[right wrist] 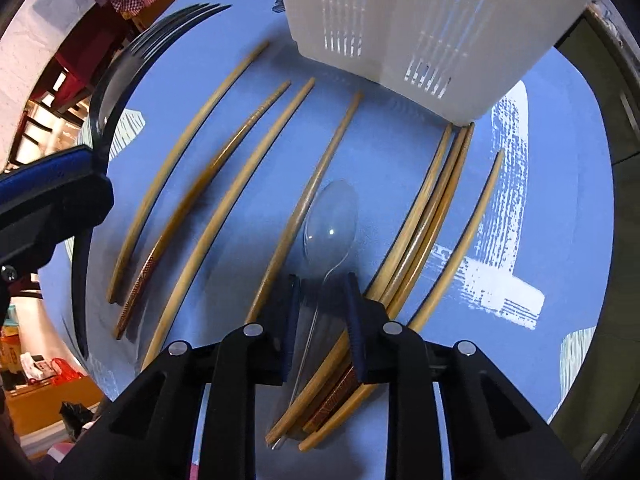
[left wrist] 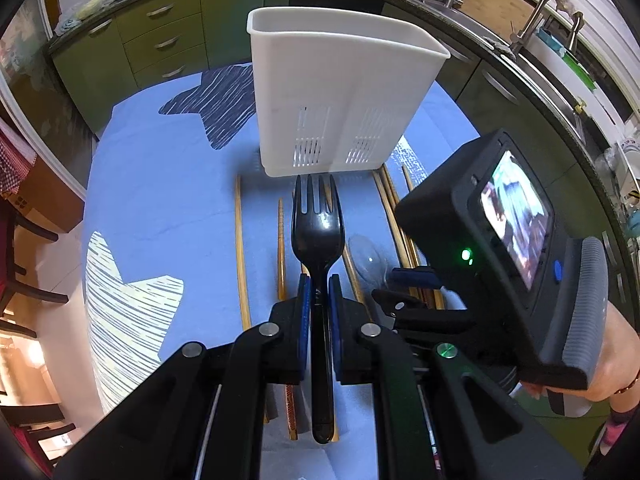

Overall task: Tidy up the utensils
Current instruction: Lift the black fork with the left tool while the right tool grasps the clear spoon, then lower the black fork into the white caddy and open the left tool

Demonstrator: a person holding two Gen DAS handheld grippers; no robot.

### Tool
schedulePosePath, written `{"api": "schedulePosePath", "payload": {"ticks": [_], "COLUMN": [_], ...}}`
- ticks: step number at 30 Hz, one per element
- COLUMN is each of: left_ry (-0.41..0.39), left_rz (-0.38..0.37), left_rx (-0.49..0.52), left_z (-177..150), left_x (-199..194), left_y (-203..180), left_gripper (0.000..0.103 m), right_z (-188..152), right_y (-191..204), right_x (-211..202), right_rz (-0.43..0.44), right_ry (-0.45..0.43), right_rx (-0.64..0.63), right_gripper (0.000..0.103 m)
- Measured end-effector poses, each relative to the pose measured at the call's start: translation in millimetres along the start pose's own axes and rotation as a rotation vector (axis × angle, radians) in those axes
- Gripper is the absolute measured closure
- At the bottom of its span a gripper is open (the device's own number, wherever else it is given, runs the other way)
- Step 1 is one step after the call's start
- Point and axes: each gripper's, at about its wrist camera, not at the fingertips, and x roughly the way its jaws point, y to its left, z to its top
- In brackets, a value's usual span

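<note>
Blue cloth (left wrist: 168, 200) printed with striped stars covers the work table, with green kitchen cabinets (left wrist: 160, 36) and a sink counter beyond it. At the far side of the cloth stands a white slotted utensil caddy (left wrist: 340, 96), upright and open at the top, which I take as the destination for the loose pieces.

Left gripper (left wrist: 319, 300): I have its blue pads pressed together on the handle of a black plastic fork (left wrist: 318, 224), tines pointing away toward the caddy. I judge the fork is raised off the cloth; gripped near mid-handle and in line with the fingers, it can go into the caddy head or handle first.

Right gripper (right wrist: 322, 312): pointed steeply down over the cloth, its jaws stand narrow either side of the thin stem of a clear plastic spoon (right wrist: 330, 220) that lies on the cloth, bowl toward the caddy. Whether the pads already press the stem I cannot tell; a bundle of wooden chopsticks (right wrist: 420, 216) lies just beside the right-hand pad and risks being caught with it.

More chopsticks (right wrist: 224, 200) lie in rough parallel rows to the left, ends toward the caddy, none yet sorted.
</note>
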Motion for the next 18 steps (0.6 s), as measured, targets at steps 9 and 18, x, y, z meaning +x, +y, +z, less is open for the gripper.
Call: {"api": "schedulePosePath", "payload": {"ticks": [9, 18], "left_ry": [-0.034, -0.186], "left_rz": [0.0, -0.078], "left_rx": [0.0, -0.021], "left_z": [2.0, 37.7], "left_x": [-10.8, -57.4], "left_y": [5.1, 9.9], "left_gripper": [0.094, 0.094], "right_z": [-22.3, -53.1], "right_y": [-19.2, -41.3], "right_x": [-26.9, -117.5], "right_rz": [0.101, 0.2], "right_ry": [-0.166, -0.485], "right_rx": [0.063, 0.119], "right_gripper": [0.094, 0.094]}}
